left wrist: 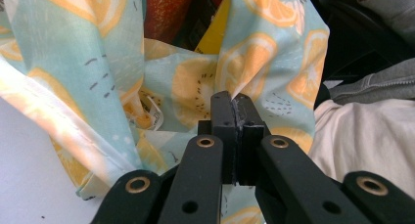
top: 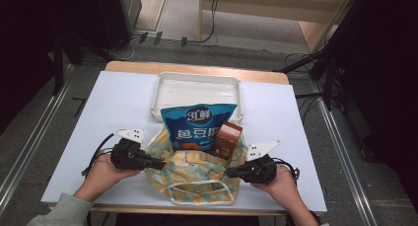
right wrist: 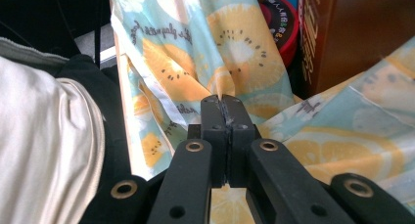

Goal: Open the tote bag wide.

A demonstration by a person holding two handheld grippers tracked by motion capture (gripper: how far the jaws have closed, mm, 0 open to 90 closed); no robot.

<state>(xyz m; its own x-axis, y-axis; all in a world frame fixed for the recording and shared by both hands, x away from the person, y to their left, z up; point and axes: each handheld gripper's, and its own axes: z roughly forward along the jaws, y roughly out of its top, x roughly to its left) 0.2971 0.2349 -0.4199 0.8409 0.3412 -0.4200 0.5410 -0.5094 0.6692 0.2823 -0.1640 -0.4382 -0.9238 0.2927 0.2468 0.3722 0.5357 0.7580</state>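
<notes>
A cloth bag [top: 197,179] printed with orange slices on pale blue lies open at the table's near edge. A blue snack packet [top: 197,125] and a brown box [top: 227,139] stand up out of it. My left gripper [top: 160,164] is shut on the bag's left rim, the fabric [left wrist: 98,62] pinched at its tips [left wrist: 234,99]. My right gripper [top: 229,172] is shut on the right rim, fabric [right wrist: 235,48] caught at its tips [right wrist: 222,100]. Beside it inside the bag are the brown box [right wrist: 362,33] and a red-rimmed round item [right wrist: 279,18].
An empty white tray [top: 197,90] sits just behind the bag. The table [top: 113,107] is covered in white, with bare space left and right of the bag. The person's torso is close behind the near edge. Cables and stands line the floor around.
</notes>
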